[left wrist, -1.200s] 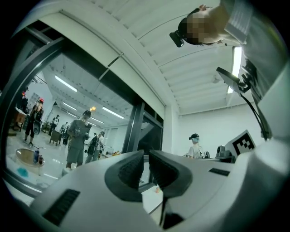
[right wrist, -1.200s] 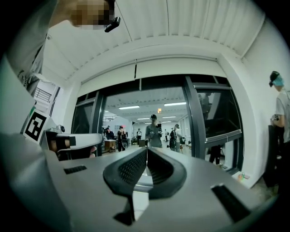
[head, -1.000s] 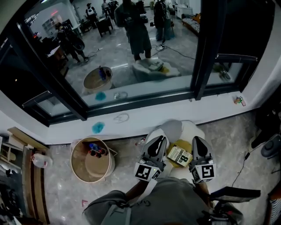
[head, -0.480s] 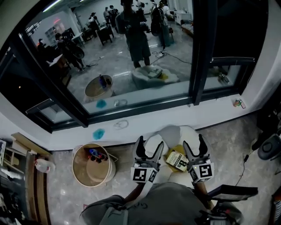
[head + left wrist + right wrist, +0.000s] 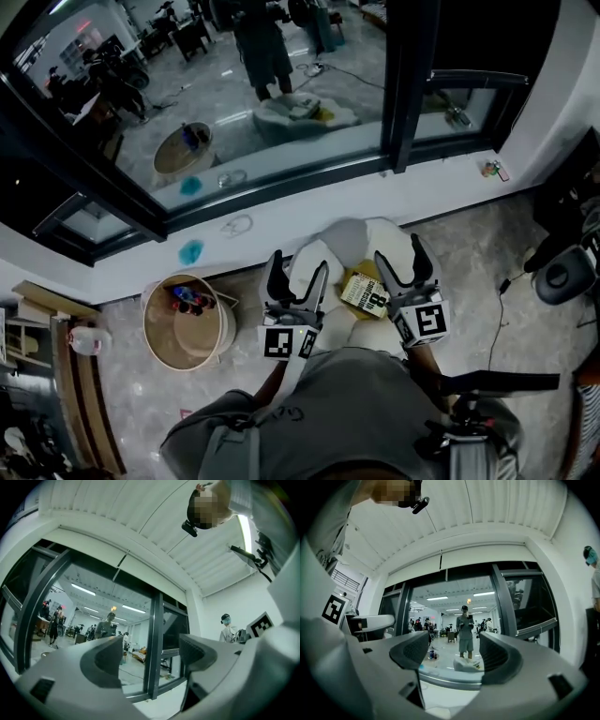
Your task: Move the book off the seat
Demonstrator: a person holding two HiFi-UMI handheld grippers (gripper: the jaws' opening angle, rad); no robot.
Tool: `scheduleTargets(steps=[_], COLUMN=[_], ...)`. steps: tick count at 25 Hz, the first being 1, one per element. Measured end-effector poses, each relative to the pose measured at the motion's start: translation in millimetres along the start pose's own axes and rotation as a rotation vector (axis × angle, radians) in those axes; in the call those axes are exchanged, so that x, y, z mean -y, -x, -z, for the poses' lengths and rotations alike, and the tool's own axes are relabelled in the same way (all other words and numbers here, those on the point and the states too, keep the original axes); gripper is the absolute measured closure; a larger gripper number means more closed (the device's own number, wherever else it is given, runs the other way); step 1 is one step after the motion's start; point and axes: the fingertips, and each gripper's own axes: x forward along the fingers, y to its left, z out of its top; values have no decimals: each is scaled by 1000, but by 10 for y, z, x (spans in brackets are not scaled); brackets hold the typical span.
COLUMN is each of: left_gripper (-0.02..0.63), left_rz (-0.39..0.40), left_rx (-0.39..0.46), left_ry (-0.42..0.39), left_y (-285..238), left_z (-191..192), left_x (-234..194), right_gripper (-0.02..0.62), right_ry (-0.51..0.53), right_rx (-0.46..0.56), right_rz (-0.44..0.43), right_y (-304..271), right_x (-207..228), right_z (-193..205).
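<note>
While the person holds both tools up toward the window, neither has a grip on anything.

Left gripper: jaws released and spread wide, having just been opening. Its own view shows only the window frame and the lit room beyond the glass between the pads.

Right gripper: jaws likewise released, having just been opening. Between them its view shows the glass and the room behind it, and no object.

Book: lying flat, cover up, on the white seat, toward the seat's 6 o'clock edge in the head view. It shows between the two grippers there, at about 3 o'clock from the left gripper and 8 o'clock from the right, touched by neither.

Round wooden tub: on the floor at 9 o'clock from the left gripper, near the seat, with small coloured items inside.

White jug: on the floor at 9 o'clock from the tub.

Blue patch: on the white sill, at 12 o'clock from the tub.
</note>
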Motion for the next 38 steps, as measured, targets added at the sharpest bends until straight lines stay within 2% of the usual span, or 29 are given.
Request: scheduleTargets(steps=[4,7,13,16,28,31,38], left_gripper=[225,236,259,265,275,275,275], left_rz=[11,14,50,90,277,299,313], left_rx=[3,-10,-84,-130,-337,-391,-493], left_ry=[15,12,-3,9,66,68,75], left_y=[-14,-64,-227,-368,-609,-618,-579], left_z=[31,129,442,673,2125,2592,3669], left_x=[-21,-61,-63,13,276,301,329], right_gripper=[265,265,267,265,267,267,267], right_ry=[-24,-2,-16,-15,-44,-74,-156], right_rx=[-23,-57,-120,-172,-315,-362,-402], right_rz=[4,13,46,28,193,238,312], right_y=[23,-3,-31,-80,181,286,524], right_x=[13,70,225,275,731,878,1161], right_z=[84,195,493,687,1867,2296,3361])
